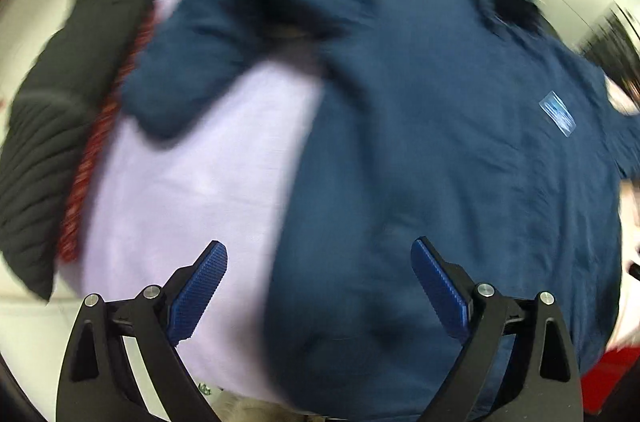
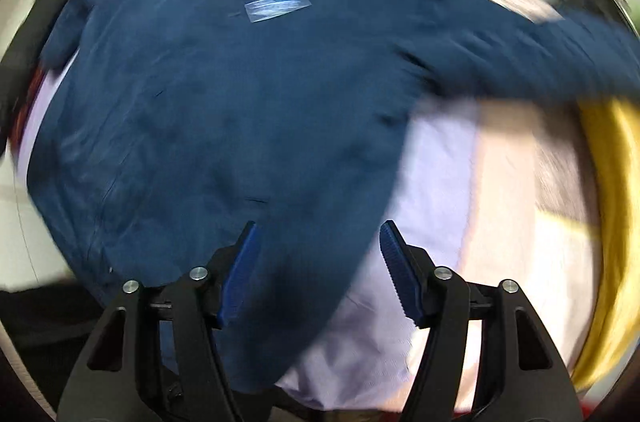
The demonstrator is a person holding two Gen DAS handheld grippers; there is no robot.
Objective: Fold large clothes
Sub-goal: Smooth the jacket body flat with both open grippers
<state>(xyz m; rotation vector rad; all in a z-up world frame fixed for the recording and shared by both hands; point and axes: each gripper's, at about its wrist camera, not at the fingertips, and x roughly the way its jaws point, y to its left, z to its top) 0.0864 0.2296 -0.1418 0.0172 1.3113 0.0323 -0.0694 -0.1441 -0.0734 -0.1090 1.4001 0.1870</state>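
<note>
- Left wrist view: a dark blue shirt (image 1: 440, 142) is seen spread face up over a pale lilac cloth (image 1: 192, 190), with one sleeve (image 1: 192, 62) already doubled inward across the cloth.
- The left gripper (image 1: 320, 286) hangs above the shirt's hem with jaws spread wide and nothing between them.
- The right gripper (image 2: 316, 270) is held over the hem too, jaws parted and empty.
- The outstretched sleeve (image 2: 540, 54) should probably be folded next; a pinch near its cuff would keep the fold flat.
- Beside the shirt, a black garment (image 1: 52, 110) and yellow fabric (image 2: 608, 222) crowd the edges, so room there is tight.
</note>
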